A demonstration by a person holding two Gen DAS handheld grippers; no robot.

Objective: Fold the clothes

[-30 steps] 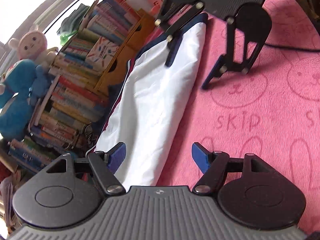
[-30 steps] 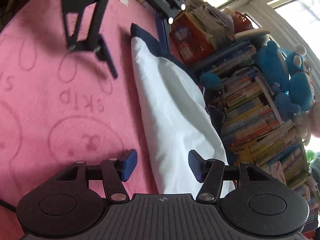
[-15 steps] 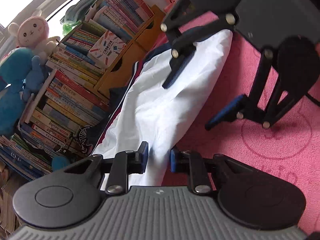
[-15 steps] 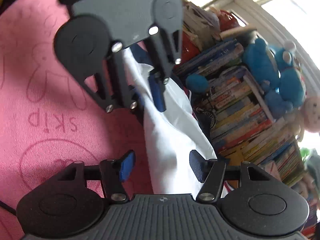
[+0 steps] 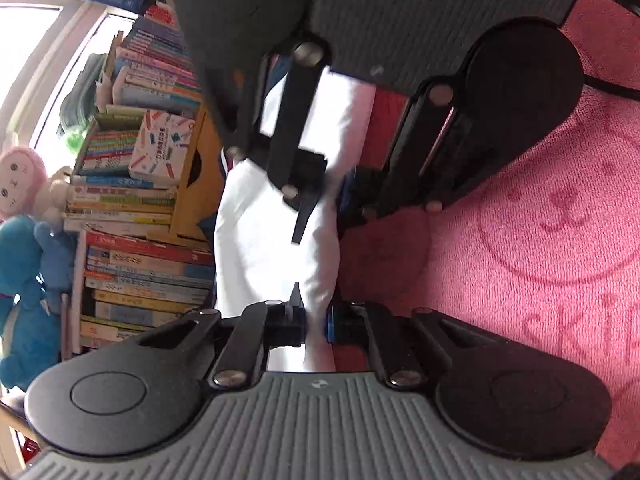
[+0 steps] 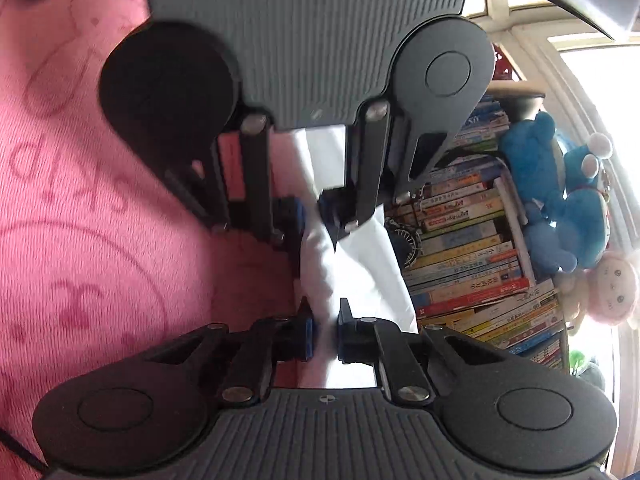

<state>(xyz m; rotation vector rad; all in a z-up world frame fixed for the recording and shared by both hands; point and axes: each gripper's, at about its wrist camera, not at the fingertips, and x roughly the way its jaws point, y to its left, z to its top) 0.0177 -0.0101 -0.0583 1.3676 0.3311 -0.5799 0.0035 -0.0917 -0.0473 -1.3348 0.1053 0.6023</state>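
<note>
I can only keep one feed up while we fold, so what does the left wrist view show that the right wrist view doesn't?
Only the left wrist view shows the left gripper up close, shut on the white garment, and a patterned box on the book stacks. Only the right wrist view shows the right gripper up close, shut on that garment, and a small clock. Both show the two grippers facing each other, the pink blanket, books and plush toys.

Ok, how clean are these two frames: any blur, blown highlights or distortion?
Left wrist view: the window at upper left is blown out, and the right gripper ahead looks slightly smeared. Right wrist view: the window is overexposed, the bookshelf bows with fisheye, and the white garment stays sharp.
</note>
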